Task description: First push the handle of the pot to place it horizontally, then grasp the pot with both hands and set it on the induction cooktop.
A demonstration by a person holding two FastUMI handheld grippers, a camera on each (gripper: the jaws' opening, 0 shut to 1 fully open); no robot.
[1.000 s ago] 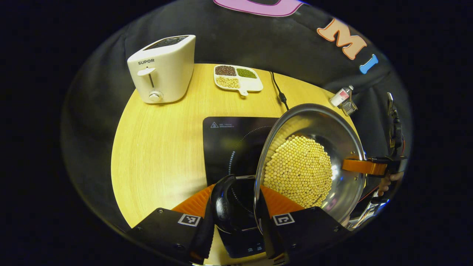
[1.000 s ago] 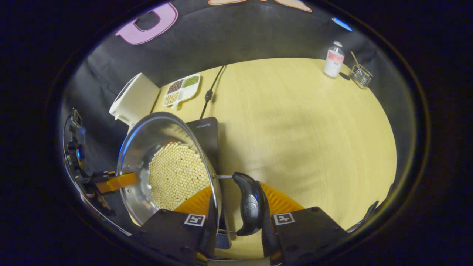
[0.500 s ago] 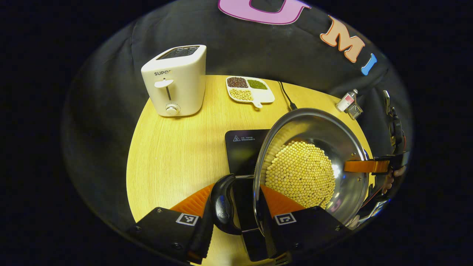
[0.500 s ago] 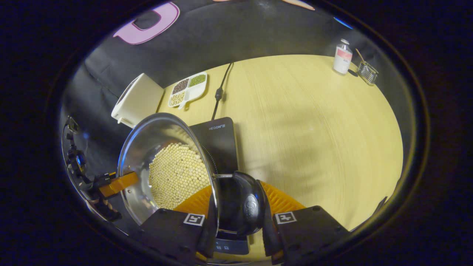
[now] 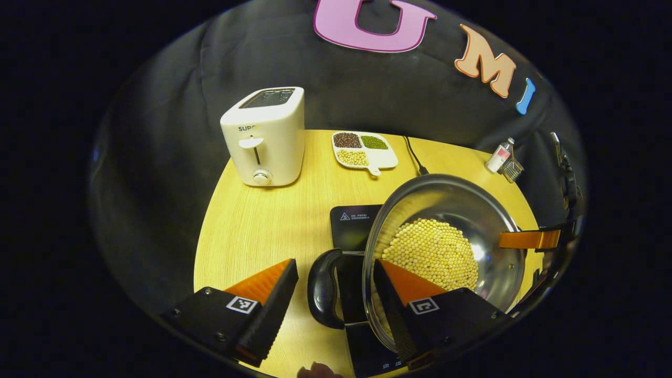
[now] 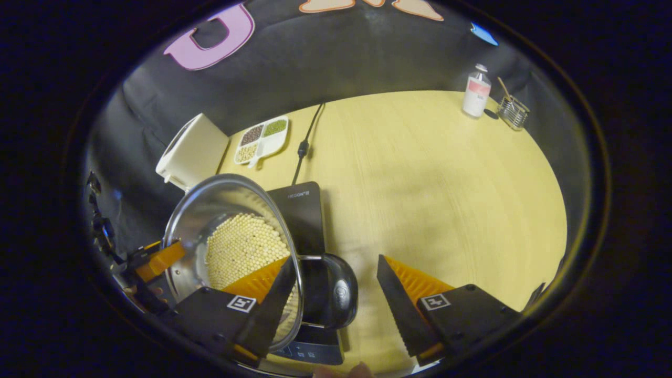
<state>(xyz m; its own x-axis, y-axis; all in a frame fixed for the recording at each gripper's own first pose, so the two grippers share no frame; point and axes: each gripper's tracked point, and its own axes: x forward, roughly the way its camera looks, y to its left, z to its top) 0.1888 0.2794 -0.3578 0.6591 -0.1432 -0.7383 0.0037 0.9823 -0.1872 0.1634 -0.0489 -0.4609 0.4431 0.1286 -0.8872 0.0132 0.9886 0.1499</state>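
Two grippers stand at opposite sides of the steel pot [image 5: 446, 247], and both have their fingers spread wide. In the left gripper view, the left gripper [image 5: 336, 291] has one black handle [image 5: 321, 286] of the pot in the gap between its fingers; the outer finger is clearly apart from the handle, and the inner finger reaches over the rim of the pot, above the yellow beans [image 5: 433, 254] — I cannot tell if it touches the rim. In the right gripper view, the right gripper [image 6: 333, 289] shows the same picture at the other handle [image 6: 338, 296]: the handle sits between the open fingers, the outer finger is well away from it, and the inner finger lies across the rim.

The pot rests on the black induction cooktop [image 5: 353, 226], which lies flat on the round wooden desk [image 5: 252, 231]. The beans fill the bottom of the pot in an even layer. In each view the far gripper appears as an orange finger at the opposite edge of the pot.

Behind the cooktop a white toaster [image 5: 265, 136] stands near the back edge of the desk. Just beside it is a white divided dish [image 5: 365, 149] with dark, green and pale grains in separate compartments. A black cable [image 6: 304, 139] runs from the cooktop toward the back. At the far side of the desk — well apart from the pot — a small bottle [image 6: 476, 90] stands beside a small wire holder [image 6: 512, 111].
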